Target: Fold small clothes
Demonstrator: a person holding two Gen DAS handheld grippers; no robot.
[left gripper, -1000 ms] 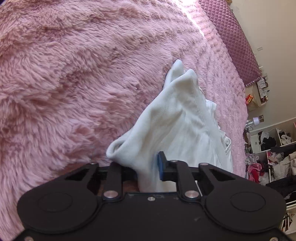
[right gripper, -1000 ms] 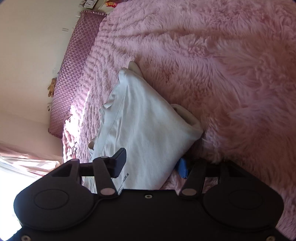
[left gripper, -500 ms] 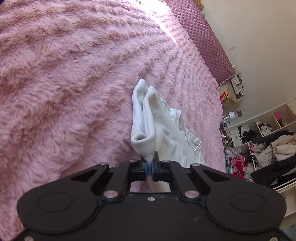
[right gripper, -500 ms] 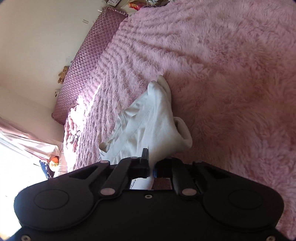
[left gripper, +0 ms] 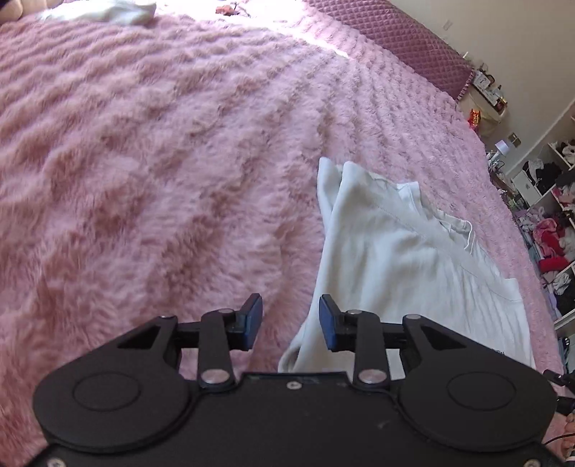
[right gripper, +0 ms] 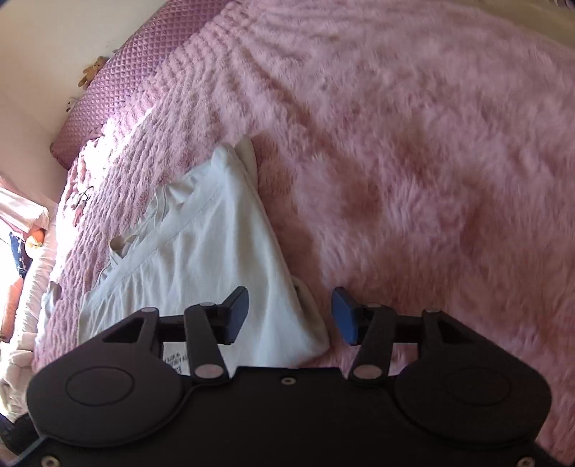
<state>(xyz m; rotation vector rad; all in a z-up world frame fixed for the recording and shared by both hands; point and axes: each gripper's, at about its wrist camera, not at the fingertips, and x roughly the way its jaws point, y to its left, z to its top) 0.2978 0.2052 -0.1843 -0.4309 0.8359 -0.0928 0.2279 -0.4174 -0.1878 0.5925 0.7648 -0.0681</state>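
A small white garment (left gripper: 402,258) lies folded lengthwise on the fluffy pink bedspread (left gripper: 161,161). In the left wrist view my left gripper (left gripper: 290,319) hovers over the garment's near left corner; its jaws are opening, with only the cloth's edge below the gap and the pads off it. The same white garment (right gripper: 201,251) shows in the right wrist view. My right gripper (right gripper: 290,316) stands above its near right corner, jaws opening, the fold's edge lying between the pads but not pressed.
A quilted purple headboard (left gripper: 395,39) runs along the far side of the bed. Shelves full of clothes (left gripper: 553,222) stand at the right beyond the bed's edge. Another white cloth (left gripper: 107,12) lies at the far top left. The pink bedspread (right gripper: 431,143) stretches wide around.
Both grippers closed on the garment's near corners, drew them along the bed, then let go and opened. The garment now lies flatter and both grippers sit higher above it.
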